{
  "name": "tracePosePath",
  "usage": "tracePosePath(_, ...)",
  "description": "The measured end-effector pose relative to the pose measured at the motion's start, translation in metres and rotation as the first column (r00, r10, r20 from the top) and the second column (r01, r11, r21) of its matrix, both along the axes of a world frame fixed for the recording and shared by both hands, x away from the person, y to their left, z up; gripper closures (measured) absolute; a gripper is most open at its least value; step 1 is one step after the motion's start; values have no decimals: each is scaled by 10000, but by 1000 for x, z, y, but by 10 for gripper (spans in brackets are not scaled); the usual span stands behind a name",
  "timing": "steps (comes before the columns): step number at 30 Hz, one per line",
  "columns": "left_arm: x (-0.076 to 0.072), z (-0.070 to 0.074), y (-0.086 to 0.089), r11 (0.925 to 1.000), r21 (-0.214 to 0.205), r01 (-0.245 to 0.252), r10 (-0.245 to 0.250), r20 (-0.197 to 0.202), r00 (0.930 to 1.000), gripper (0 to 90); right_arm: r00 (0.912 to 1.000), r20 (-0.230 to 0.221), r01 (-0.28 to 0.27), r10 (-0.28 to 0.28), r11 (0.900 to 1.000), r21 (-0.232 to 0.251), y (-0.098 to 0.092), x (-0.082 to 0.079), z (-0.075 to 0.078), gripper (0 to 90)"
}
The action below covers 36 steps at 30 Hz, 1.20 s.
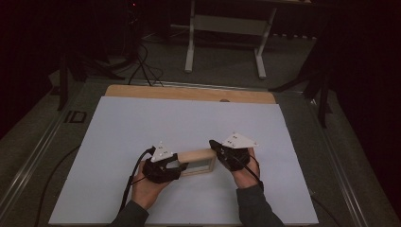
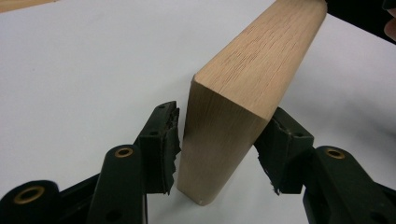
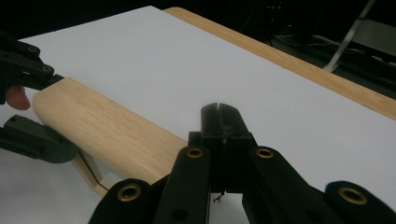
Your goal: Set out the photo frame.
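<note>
Your left gripper (image 2: 219,140) has its jaws spread around the near end of the pale oak-grained wooden frame (image 2: 243,93), one pad close beside it, the other seemingly touching. Your right gripper (image 3: 223,122) has its jaws pressed together, empty, beside the frame's other end. The frame stands on the white-covered bench (image 1: 142,123); I judge gripping not yet done. The high view shows the frame's glass pane, hidden in both gripper views.
</note>
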State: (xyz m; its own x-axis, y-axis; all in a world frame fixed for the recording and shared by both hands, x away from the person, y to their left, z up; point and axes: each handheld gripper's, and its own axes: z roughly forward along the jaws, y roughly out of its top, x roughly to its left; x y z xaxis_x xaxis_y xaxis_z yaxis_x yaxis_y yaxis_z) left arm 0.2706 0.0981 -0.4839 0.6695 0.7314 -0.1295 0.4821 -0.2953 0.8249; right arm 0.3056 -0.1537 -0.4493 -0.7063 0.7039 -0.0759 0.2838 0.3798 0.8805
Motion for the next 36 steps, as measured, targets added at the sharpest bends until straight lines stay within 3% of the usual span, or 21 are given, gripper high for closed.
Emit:
tracePosePath(11,1,-1,1,9999,-89,-97,97,-72,9999,510,10000,-37,-57,57,10000,-31,0,-1,1,897)
tracePosePath(17,1,-1,1,9998,-157,-88,86,-102,9999,510,9998,-131,-132,134,9998,145,-3,0,1,842)
tracePosePath(21,1,-1,2,9999,-145,-82,80,-105,9999,510,9994,-201,-270,279,9988,405,-7,1,2,747)
tracePosePath(26,1,-1,2,9998,-160,-85,83,-106,9999,511,9970,-64,-767,770,9963,386,-10,-2,6,559)
tracePosePath(36,2,-1,2,9998,-173,-86,83,-119,9999,511,9871,-462,-1511,1533,9874,475,-12,-5,5,430)
